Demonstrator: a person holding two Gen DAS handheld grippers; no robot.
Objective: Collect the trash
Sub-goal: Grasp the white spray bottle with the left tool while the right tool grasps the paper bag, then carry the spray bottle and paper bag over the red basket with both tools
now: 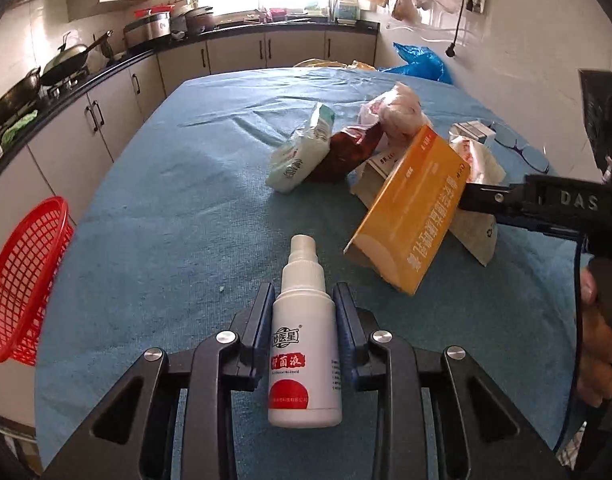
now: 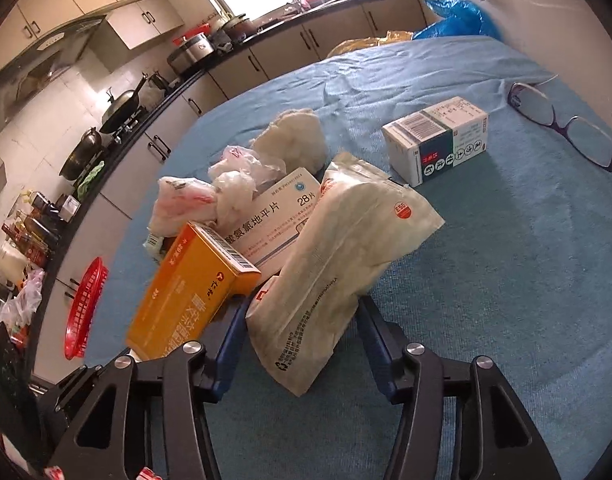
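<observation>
My left gripper is shut on a white spray bottle with a red label, its pads pressing both sides just above the blue cloth. In the right wrist view my right gripper stands open around a white paper pouch that lies between its fingers. An orange box leans tilted against its left finger. The left wrist view shows the same orange box propped up, with the right gripper behind it. The pile beyond holds a white pill box and crumpled plastic.
A red mesh basket hangs off the table's left edge. A green-white packet and a dark red wrapper lie mid-table. A blue-white box and purple glasses sit to the right. Kitchen counters with woks run along the left.
</observation>
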